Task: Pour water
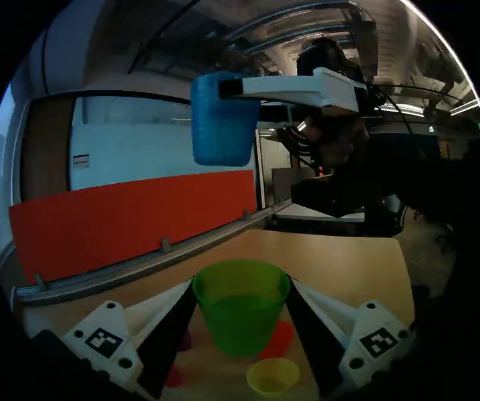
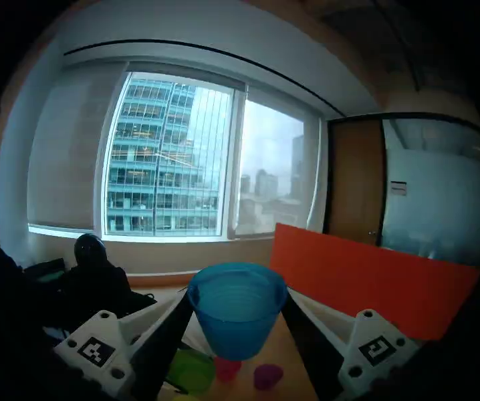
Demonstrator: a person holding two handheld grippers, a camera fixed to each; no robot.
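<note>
Tall windows (image 2: 173, 160) with towers beyond them take up the middle of the right gripper view, and a wooden door (image 2: 353, 180) stands to their right. Below the door runs an orange partition (image 2: 374, 281). In the left gripper view it stretches across the left half, under a pale glass panel (image 1: 133, 144). A light wooden table (image 1: 347, 260) spreads across the lower middle of that view, its far edge along the partition's rail.

My left gripper (image 1: 241, 289) reaches up from the bottom of its frame. Its jaws are drawn in to a cup's width on the green cup (image 1: 241, 321), one finger pressing each side below the rim. The cup stands upright between them at lower centre. I cannot tell whether it holds water.

My right gripper (image 2: 236, 301) grips the blue cup (image 2: 236, 321) the same way, at lower centre of its own view, with a finger on either flank and the mouth upward. In the left gripper view that blue cup sits in the upper middle of the frame, higher than the green cup and a little to its left, close to upright. My hand (image 1: 333, 140) is dark behind the white finger.

Near the green cup's base, at the bottom of the left gripper view, are a small yellow cup (image 1: 273, 376) and, just beside it, a small red cup (image 1: 280, 334). A small magenta cup (image 2: 267, 375) sits on the table at the bottom of the right gripper view.
</note>
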